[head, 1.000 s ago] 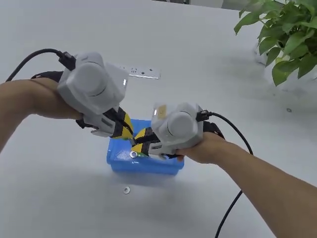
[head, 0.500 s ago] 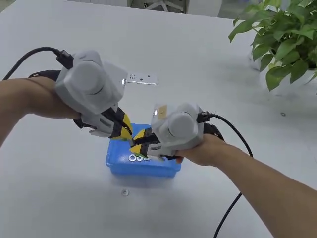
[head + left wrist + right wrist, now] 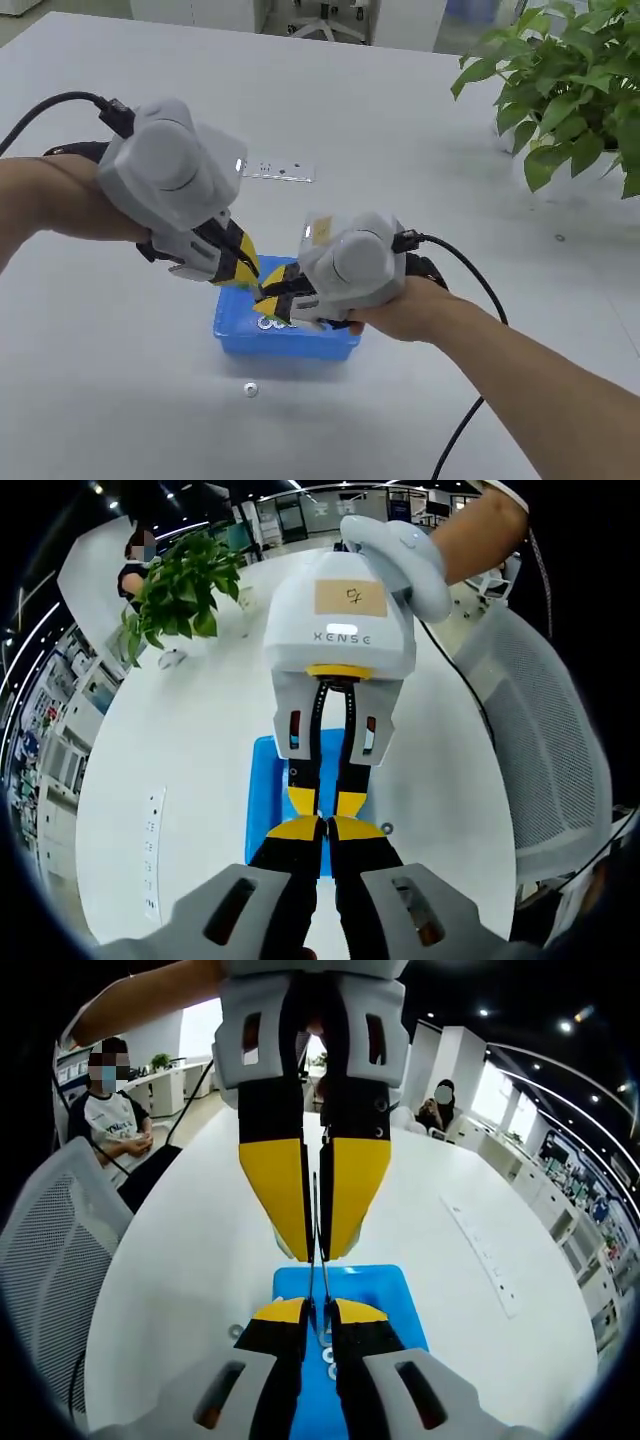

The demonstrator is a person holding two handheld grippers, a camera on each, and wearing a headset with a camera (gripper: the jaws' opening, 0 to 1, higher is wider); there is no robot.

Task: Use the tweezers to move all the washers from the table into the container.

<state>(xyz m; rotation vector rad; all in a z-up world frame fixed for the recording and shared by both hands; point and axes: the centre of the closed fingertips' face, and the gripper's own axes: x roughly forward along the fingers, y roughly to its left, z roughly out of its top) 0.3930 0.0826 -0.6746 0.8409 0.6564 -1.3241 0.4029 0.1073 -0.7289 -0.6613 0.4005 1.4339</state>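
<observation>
Surface: white tabletop (image 3: 420, 150) spreads under the work, with a flat white power strip (image 3: 278, 172) beyond it and a leafy green potted plant (image 3: 560, 80) at the far right.
Container: the blue rectangular plastic container (image 3: 300, 342) sits mid-table, directly under both grippers.
Left gripper: we hold the left gripper (image 3: 243, 268) tipped down over the container's far left part, its yellow-padded jaws pressed narrow on the thin silver metal tweezers (image 3: 316, 1222).
Right gripper: the right gripper (image 3: 270, 297) meets it tip to tip, jaws likewise pinched on the same tweezers. We cannot tell where the tweezers' points end.
Inside: a few small silver ring washers (image 3: 270, 323) lie close together on the container floor, just below the gripper tips.
Outside: one lone washer (image 3: 250, 390) lies on the tabletop just in front of the container's near wall, not touching it.
Change: a second ago we make out only a single ring under the tips. Now a small cluster shows on the floor. Both grippers have kept their place above the container, and the wider shift of the picture is our head moving.
Meaning: we judge that a washer has just been dropped in, so the lone washer is the only one we still see to fetch.
Next: we would lift the tweezers clear of the near wall and bring them down in front of it.
</observation>
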